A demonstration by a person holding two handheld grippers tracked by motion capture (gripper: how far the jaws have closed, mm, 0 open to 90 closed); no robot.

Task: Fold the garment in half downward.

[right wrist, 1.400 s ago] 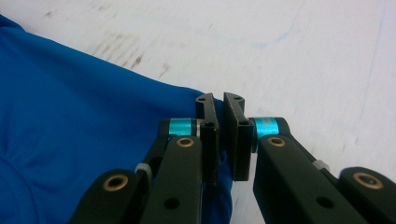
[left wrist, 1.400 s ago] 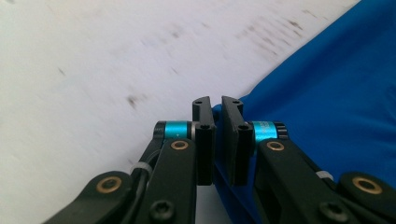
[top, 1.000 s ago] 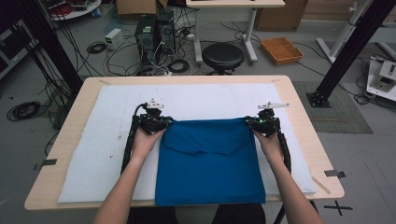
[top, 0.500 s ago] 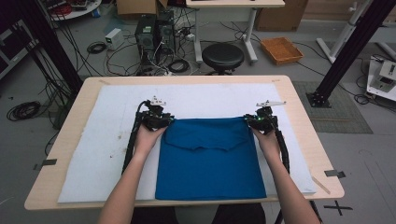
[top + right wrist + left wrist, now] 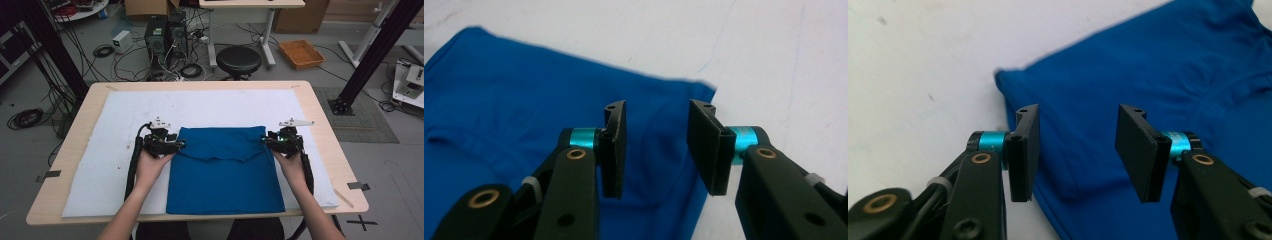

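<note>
So there's a blue cloth point(image 5: 224, 172) folded into a neat rectangle, sitting in the lower middle of the high view on a white mat point(image 5: 115, 150) that covers most of the wooden table point(image 5: 320, 120). A flap is folded down across its upper part, and its lower edge runs right along the near edge of the mat.

The left gripper point(image 5: 172, 146) is just at the cloth's upper left corner in the high view, held in the person's left hand point(image 5: 152, 165). In the left gripper view its jaws have just been opening and stand clearly apart, with the cloth's corner point(image 5: 1058, 130) lying flat on the mat under the gap (the pads aren't pressing on it, nothing is pinched).

Same deal on the other side. The right gripper point(image 5: 270, 141) sits at the upper right corner, held by the right hand point(image 5: 290, 167). In the right gripper view its jaws have also just been opening, a moderate gap between the pads, and the blue corner point(image 5: 659, 100) shows through that gap, lying loose on the mat.

Behind the table, at the top of the high view, there's a black stool point(image 5: 238, 60) and an orange tray point(image 5: 301, 53) on the floor among lots of cables.
</note>
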